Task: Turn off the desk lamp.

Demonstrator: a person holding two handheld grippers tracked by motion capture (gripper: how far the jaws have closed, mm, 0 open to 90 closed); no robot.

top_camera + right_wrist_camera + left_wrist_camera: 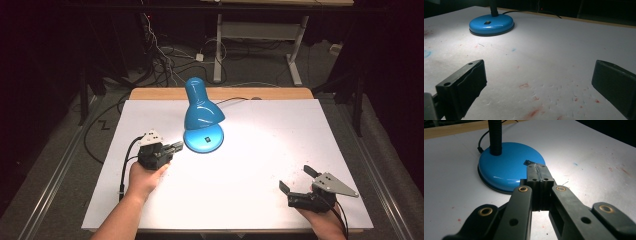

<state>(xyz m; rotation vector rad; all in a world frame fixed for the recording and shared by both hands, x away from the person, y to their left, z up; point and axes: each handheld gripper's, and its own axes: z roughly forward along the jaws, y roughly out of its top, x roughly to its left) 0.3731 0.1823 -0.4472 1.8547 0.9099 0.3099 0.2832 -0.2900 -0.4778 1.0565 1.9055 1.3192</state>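
– White surface (260, 165), lit. Lamp (202, 112) where?
– Just ahead of left hand-held gripper (176, 146), jaws together, tips over base switch (529, 162). Likely pressing next; right hand-held gripper (298, 179) idle, apart.

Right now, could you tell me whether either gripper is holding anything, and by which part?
Nothing is held. The left gripper is shut and empty, its tip at the lamp base's switch. The right gripper is open above the table.

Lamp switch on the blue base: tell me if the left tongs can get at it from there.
Probably yes. The left tongs, shut, already hang over the base beside the switch, nothing between.
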